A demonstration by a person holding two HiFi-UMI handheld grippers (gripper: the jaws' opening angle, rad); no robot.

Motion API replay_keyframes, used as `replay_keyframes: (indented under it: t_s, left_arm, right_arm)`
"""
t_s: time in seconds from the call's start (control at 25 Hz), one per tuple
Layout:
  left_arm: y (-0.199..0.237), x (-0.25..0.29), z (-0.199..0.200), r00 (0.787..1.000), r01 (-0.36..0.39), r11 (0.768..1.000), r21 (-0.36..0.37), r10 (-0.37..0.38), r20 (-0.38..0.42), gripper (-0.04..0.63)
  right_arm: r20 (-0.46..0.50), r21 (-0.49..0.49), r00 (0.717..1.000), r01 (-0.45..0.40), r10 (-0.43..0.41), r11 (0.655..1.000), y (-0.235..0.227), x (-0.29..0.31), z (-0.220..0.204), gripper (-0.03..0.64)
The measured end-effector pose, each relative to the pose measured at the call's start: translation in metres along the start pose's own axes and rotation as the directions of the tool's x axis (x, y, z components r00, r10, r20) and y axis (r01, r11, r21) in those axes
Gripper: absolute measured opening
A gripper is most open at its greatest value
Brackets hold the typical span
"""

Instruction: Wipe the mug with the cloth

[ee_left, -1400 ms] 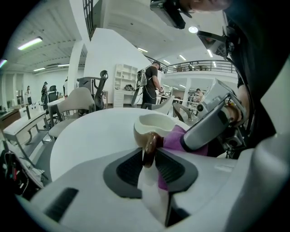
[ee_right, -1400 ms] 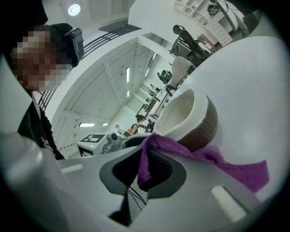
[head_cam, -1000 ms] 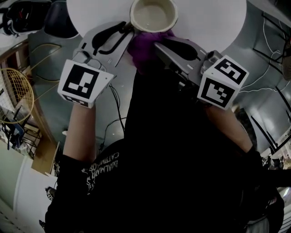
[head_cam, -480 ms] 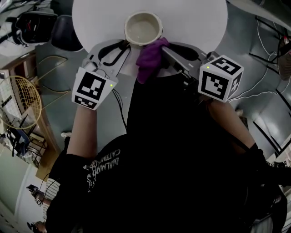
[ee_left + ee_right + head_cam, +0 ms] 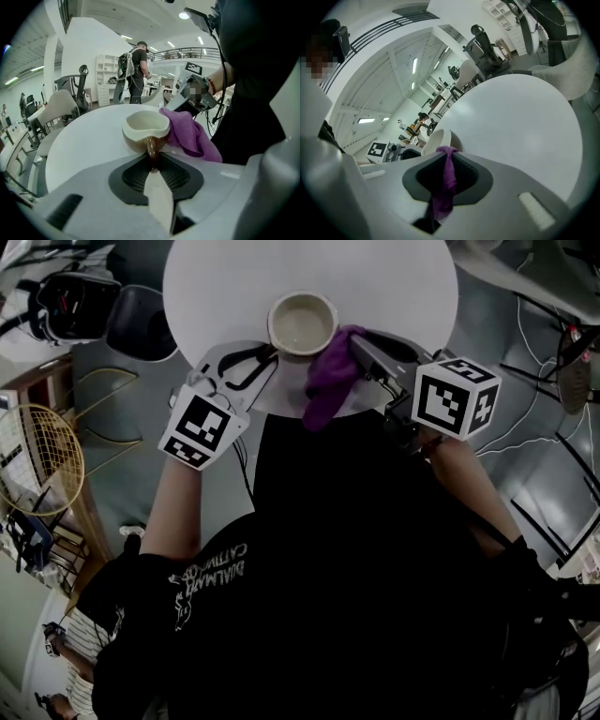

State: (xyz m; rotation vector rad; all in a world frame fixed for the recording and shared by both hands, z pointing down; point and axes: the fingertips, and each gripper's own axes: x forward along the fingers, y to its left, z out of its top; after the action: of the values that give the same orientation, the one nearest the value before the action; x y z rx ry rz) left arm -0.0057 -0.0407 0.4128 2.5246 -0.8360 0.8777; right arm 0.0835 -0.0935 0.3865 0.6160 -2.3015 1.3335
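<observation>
A cream mug (image 5: 302, 322) with a brown outside stands near the front edge of the round white table (image 5: 394, 287). My left gripper (image 5: 265, 352) comes in from the mug's left. In the left gripper view its jaws have just been closing, and the left gripper (image 5: 153, 161) is shut on the brown mug handle (image 5: 153, 149). My right gripper (image 5: 356, 341) is shut on a purple cloth (image 5: 330, 379), which hangs against the mug's right side. In the right gripper view the cloth (image 5: 448, 176) runs between the jaws of the right gripper (image 5: 449, 154), with the mug (image 5: 439, 140) just beyond.
The table's front edge (image 5: 281, 409) lies just under both grippers. Dark chairs (image 5: 136, 315) stand at the far left of the table. A wire basket (image 5: 42, 442) and cables (image 5: 553, 418) lie on the floor. A person with a backpack (image 5: 136, 70) stands far off.
My right gripper has carried the cloth from below the mug round to its right side. The left gripper has stayed at the handle.
</observation>
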Motion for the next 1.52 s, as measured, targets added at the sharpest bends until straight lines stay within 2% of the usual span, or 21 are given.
replay_keyframes:
  t_s: [0.12,0.48,0.68,0.84,1.12,1.32,1.52]
  left_arm:
    - [-0.002,-0.001,0.003,0.999,0.041,0.999,0.022,-0.041,0.008,0.071]
    - [-0.002,-0.001,-0.002,0.994,0.096,0.995,0.028,-0.097,0.041,0.072]
    - [-0.005,0.001,-0.002,0.992,0.115,0.993,0.033,-0.117,0.05,0.072]
    - [-0.001,0.001,-0.003,0.989,0.145,0.986,0.077,-0.148,0.032,0.072]
    - [-0.003,-0.004,-0.001,0.986,0.164,0.982,0.093,-0.167,0.024,0.072]
    - [-0.003,-0.006,0.002,0.979,0.195,0.977,0.086,-0.199,0.042,0.077]
    - [-0.003,-0.006,0.001,0.979,0.195,0.978,0.069,-0.198,0.044,0.075]
  right_arm:
    - [-0.023,-0.019,0.999,0.036,-0.036,0.999,-0.002,0.002,0.01,0.034]
    - [-0.053,-0.07,0.989,0.136,-0.139,0.988,-0.016,0.01,0.036,0.034]
    - [-0.098,-0.174,0.98,0.154,-0.173,0.973,-0.018,0.018,0.045,0.034]
    - [-0.069,-0.208,0.978,0.177,-0.195,0.962,-0.017,0.024,0.051,0.034]
    - [-0.068,-0.304,0.97,0.204,-0.235,0.931,-0.011,0.036,0.064,0.034]
    - [-0.075,-0.353,0.962,0.221,-0.263,0.909,-0.005,0.051,0.075,0.034]
    - [-0.083,-0.387,0.956,0.229,-0.281,0.893,-0.003,0.057,0.078,0.034]
